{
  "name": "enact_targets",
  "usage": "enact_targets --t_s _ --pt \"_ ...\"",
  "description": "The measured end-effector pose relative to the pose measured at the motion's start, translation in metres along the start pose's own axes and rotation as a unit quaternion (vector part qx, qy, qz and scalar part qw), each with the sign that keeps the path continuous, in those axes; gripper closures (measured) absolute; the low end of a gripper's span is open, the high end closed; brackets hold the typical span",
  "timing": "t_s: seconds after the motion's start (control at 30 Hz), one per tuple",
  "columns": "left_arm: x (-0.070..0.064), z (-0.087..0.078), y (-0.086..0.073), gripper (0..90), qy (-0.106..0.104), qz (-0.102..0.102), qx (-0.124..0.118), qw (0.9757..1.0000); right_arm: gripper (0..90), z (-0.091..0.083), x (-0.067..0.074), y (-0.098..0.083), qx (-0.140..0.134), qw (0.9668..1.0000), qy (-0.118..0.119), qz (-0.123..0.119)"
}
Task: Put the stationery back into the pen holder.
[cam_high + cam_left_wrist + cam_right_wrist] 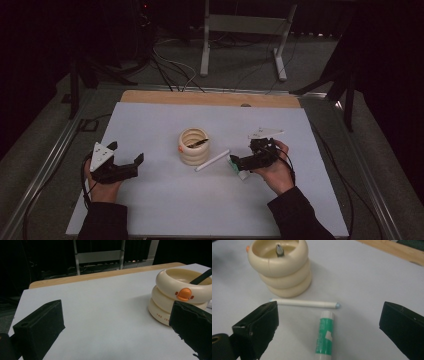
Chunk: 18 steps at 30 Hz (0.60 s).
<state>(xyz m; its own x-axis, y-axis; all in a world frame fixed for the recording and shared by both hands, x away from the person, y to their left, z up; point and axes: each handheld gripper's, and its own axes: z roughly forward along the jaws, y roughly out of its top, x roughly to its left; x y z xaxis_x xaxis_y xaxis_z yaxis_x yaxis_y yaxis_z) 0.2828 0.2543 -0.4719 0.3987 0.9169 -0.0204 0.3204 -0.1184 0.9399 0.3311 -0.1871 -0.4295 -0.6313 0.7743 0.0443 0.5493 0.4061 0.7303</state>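
Beneath the right hand-held gripper (329,322), jaws wide apart and empty, a green glue stick (324,336) beside a white pen (304,303).

The high view looks forward and down on the whole white-covered table (150,200) from above the person's side. The left gripper view sits low, just above the surface, facing along its wide-apart jaws towards the cream ribbed ring-shaped holder (180,293) ahead to the right. The right gripper view hangs close, tilted down, with that holder (279,267) beyond its jaws. All three views share it (194,146).
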Motion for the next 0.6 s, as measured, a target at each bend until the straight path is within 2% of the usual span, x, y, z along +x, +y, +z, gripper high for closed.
enact_targets --t_s 0.33,0.47,0.6 --pt "-0.001 0.0 0.0 0.1 -0.002 -0.001 0.0 1.0 2.6 0.003 -0.002 -0.013 0.014 0.9998 -0.01 0.004" --pt "-0.001 0.0 0.0 0.1 -0.001 -0.001 0.0 1.0 3.3 0.004 -0.003 -0.018 0.009 0.9997 -0.024 -0.005" --pt "-0.001 0.001 0.0 0.1 -0.001 -0.001 0.001 1.0 3.3 0.006 -0.005 -0.023 0.014 0.9995 -0.028 -0.003"
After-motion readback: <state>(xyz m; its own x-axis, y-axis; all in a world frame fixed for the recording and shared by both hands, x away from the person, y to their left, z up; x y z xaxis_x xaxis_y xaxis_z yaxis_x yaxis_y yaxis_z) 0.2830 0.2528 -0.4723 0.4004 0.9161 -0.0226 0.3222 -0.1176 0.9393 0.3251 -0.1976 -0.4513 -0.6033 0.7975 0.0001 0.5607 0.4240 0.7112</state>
